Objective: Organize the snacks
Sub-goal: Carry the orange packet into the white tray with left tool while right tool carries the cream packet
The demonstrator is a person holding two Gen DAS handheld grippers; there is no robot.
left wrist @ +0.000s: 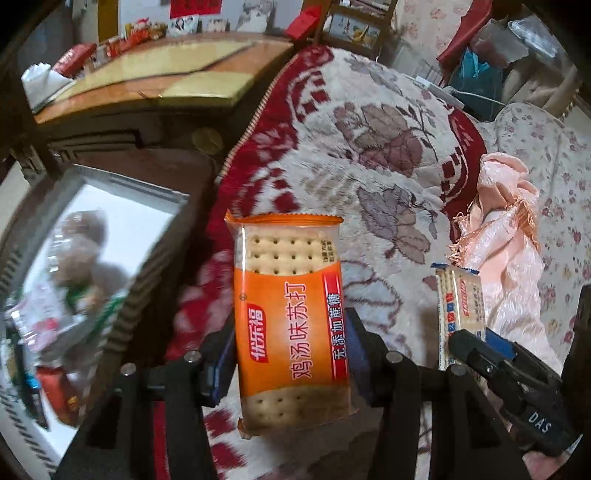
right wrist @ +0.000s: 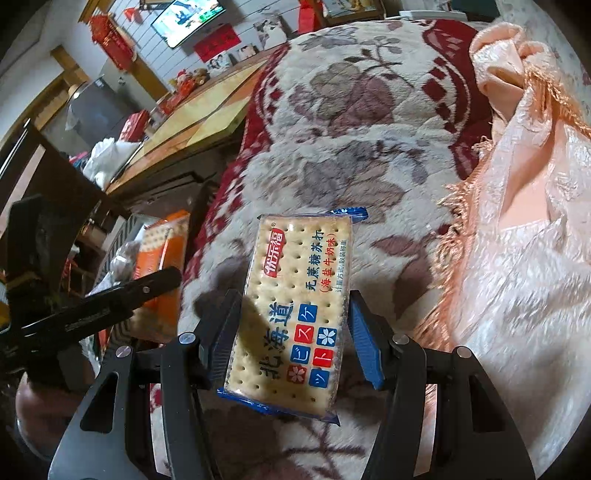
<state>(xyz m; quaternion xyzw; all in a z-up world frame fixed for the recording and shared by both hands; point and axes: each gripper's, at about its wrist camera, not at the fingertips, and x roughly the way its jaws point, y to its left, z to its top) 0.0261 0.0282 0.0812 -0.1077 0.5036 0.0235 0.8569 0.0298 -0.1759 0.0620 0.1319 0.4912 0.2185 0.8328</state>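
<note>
The left gripper (left wrist: pixel 290 354) clamps an orange cracker packet (left wrist: pixel 291 321) above the blanket (left wrist: pixel 369 147); the right gripper (right wrist: pixel 291 339) clamps a blue cracker packet (right wrist: pixel 295 310). A blurred basket (left wrist: pixel 110 258) apparently holds snacks.

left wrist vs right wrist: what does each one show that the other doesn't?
Left wrist only: the basket's white interior with blurred snacks inside, and the orange packet's printed face, held in the left gripper.

Right wrist only: the wall TV and the blue packet's face, held in the right gripper.

Both: the floral blanket, the pink cloth, the wooden table, and each other's packet seen side-on.
</note>
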